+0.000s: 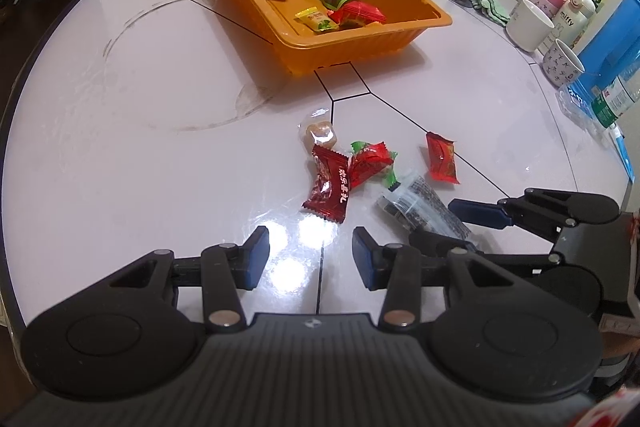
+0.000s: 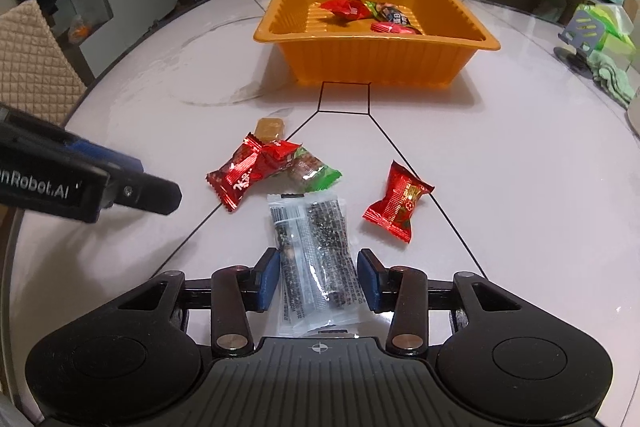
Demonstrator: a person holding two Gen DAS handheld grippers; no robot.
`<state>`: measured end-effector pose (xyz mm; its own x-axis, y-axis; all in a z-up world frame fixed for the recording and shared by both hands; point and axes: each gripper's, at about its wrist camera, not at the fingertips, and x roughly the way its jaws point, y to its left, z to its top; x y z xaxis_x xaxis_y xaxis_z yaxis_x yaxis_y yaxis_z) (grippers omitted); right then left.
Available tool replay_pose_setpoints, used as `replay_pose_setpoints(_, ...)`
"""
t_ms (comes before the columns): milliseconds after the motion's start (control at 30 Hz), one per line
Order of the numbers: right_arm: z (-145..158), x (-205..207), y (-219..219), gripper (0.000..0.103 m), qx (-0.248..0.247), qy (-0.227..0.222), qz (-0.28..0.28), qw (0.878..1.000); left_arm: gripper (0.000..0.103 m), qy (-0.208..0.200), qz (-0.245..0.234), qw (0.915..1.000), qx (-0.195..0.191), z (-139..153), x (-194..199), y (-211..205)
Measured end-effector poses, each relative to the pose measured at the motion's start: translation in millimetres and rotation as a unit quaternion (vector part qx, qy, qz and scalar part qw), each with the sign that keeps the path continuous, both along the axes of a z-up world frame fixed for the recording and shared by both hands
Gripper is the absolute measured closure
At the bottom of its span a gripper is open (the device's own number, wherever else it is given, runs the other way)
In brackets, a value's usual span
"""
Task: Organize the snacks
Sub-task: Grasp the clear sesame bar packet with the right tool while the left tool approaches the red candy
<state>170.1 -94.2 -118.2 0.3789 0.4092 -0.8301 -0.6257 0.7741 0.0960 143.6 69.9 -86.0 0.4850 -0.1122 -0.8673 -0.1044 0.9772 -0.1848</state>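
Between my right gripper (image 2: 317, 281) pads lies the clear sesame packet (image 2: 314, 259), not yet clamped; left gripper (image 1: 310, 257) is parted, empty. Next I squeeze and carry it to the orange tray (image 2: 304, 43) at twelve o'clock.

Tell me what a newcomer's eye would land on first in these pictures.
The bright orange tray at the far middle of the table, with a few wrapped snacks inside. Then the loose red wrappers scattered in front of it, and the clear packet of dark sesame snack lying between the right gripper fingers.
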Motion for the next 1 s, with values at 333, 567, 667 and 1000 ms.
replay_pose_setpoints(333, -5.1, -2.3, 2.6, 0.065, -0.003, -0.003, 0.004, 1.0, 0.062, -0.005, -0.01, 0.9999, 0.01, -1.5, 0.9, -4.1)
replay_pose_setpoints(567, 8.7, 0.6, -11.1, 0.066, 0.026, -0.004, -0.027, 0.999, 0.062, -0.026, -0.034, 0.9987, 0.026, -2.1, 6.2, -11.1)
replay_pose_setpoints(667, 14.5, 5.9, -18.6, 0.066, 0.037, 0.005, -0.046, 0.998, 0.063, -0.037, -0.05, 0.9972, 0.041, -3.2, 10.9, -18.6)
replay_pose_setpoints(1000, 22.2, 13.9, -41.5, 0.066, 0.043, 0.012, -0.093, 0.995, 0.068, -0.066, -0.104, 0.989, 0.081, -9.4, 32.0, -41.8)
